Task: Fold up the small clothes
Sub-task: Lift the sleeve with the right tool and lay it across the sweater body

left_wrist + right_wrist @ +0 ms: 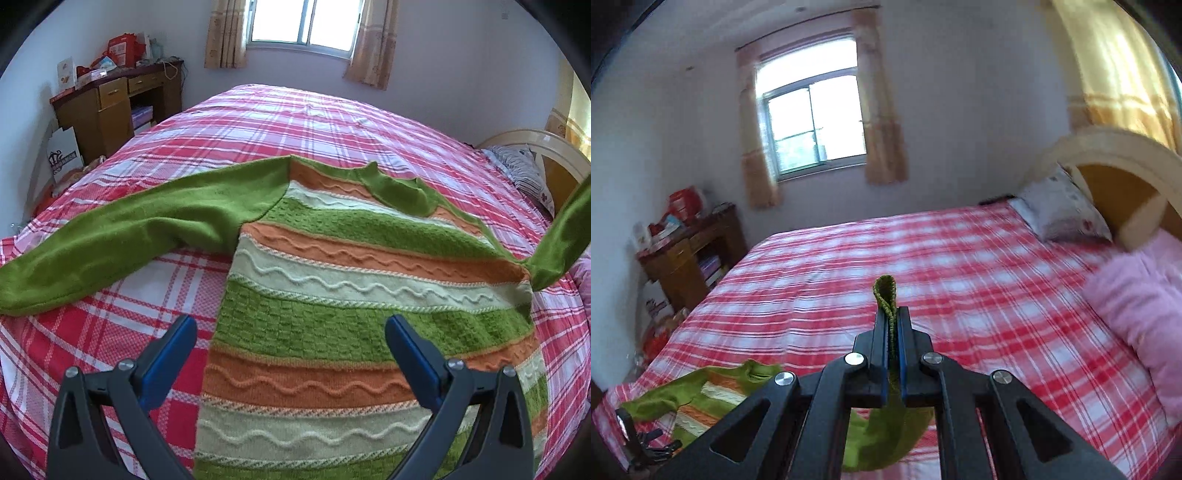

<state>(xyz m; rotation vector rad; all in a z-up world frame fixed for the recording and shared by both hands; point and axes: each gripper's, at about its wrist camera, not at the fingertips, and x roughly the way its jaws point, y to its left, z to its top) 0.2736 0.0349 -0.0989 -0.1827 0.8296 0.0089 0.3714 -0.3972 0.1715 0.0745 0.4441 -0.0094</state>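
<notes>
Hovering low over the bed, the left gripper (291,332) stands with its blue pads spread wide and nothing between them; one finger is over bare bedspread, the other over the knit. Beneath and ahead of it lies the striped sweater (332,295), green, orange and cream, spread flat on the red plaid bedspread (295,118). Its near hem runs out of view under the fingers, and its left side edge crosses the gap between them. The left sleeve (129,229) stretches flat toward the bed's left edge. The right sleeve (561,236) rises off the bedspread at the shoulder and leaves the view at the right. In the right wrist view the right gripper (891,325) is pressed together on that sleeve's green cuff (885,291), a small loop of knit poking out past the fingertips, the rest hanging below. Beyond the sweater's collar (402,192) the bedspread is open and flat all the way to the far edge. A pillow (1063,210) and a pink blanket (1137,306) sit by the headboard (1115,173) at right; a wooden desk (110,107) stands past the left corner, under the window wall.
</notes>
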